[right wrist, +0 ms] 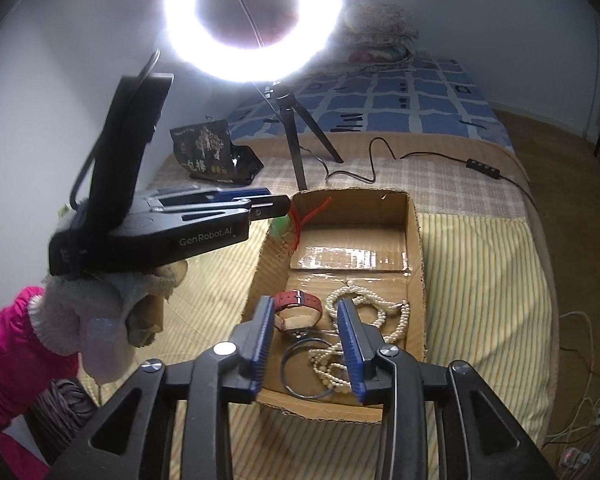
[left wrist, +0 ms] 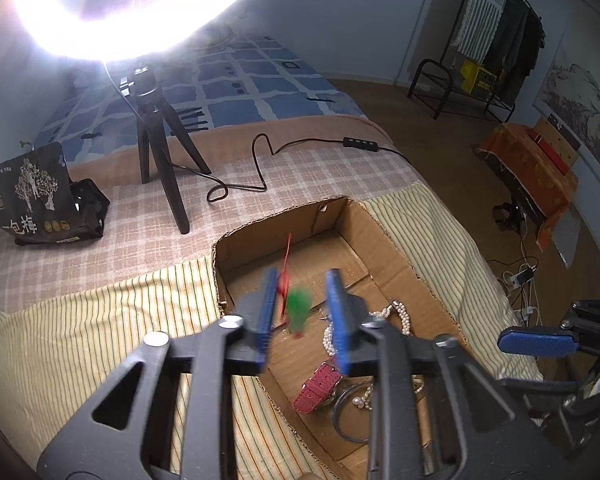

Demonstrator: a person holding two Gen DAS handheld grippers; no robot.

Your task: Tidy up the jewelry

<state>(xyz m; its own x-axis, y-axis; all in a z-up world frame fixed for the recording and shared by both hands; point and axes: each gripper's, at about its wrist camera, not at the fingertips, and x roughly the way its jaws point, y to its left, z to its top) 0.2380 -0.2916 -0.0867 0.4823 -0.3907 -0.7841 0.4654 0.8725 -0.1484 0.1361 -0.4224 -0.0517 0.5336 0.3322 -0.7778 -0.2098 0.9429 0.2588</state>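
Observation:
A shallow cardboard box (left wrist: 384, 236) (right wrist: 414, 240) lies on the bed. In it lie a pearl necklace (right wrist: 364, 308) (left wrist: 402, 316), a red-strapped watch (right wrist: 300, 304) (left wrist: 320, 386) and a dark bangle (right wrist: 304, 372) (left wrist: 342, 412). My left gripper (left wrist: 302, 304) (right wrist: 276, 200) is open above the box's left side. A green pendant on a red cord (left wrist: 298, 308) (right wrist: 296, 220), blurred, is between its fingers and looks loose, falling. My right gripper (right wrist: 306, 344) is open and empty over the watch and pearls; its finger (left wrist: 536, 342) shows at right.
A ring light on a black tripod (right wrist: 296, 136) (left wrist: 160, 148) stands on the bed behind the box, its cable and switch (left wrist: 360, 142) trailing right. A black snack bag (left wrist: 32, 196) (right wrist: 208, 152) lies far left. The bed's edge and floor cables (left wrist: 520, 280) are at right.

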